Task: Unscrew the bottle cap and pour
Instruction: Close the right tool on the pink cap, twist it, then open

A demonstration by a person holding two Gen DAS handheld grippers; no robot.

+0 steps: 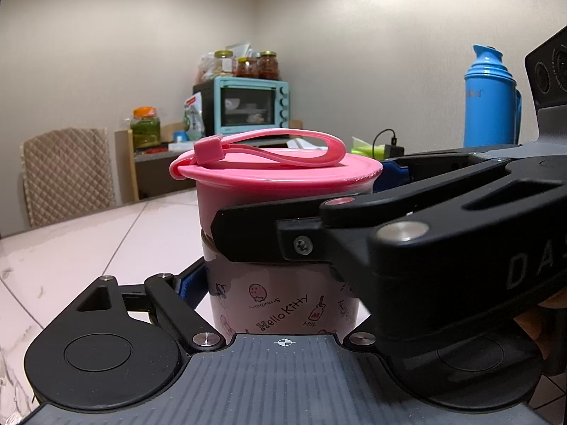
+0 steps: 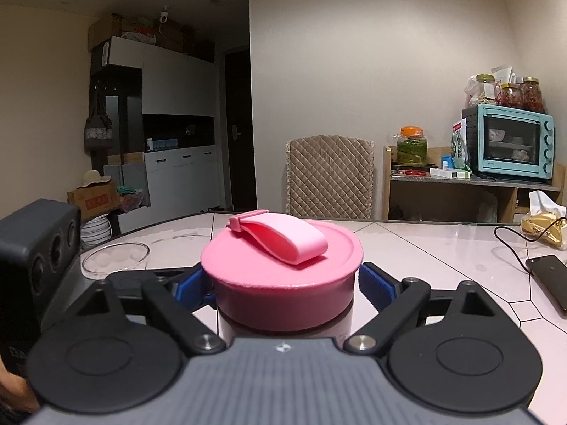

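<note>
A: Where is the bottle [image 1: 283, 304]?
B: Beside the glass [image 2: 115, 258], clenched by the left gripper [image 1: 280, 283].
A: The cap [image 2: 283, 279]?
B: Right gripper [image 2: 283, 290] grasps it; it should twist level, judging here.

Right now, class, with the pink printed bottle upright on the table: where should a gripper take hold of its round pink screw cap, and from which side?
Grip the round pink screw cap by its smooth side wall, coming in level from the side. The floppy strap lying on top gives no firm hold, while opposite walls suit two pads.
</note>
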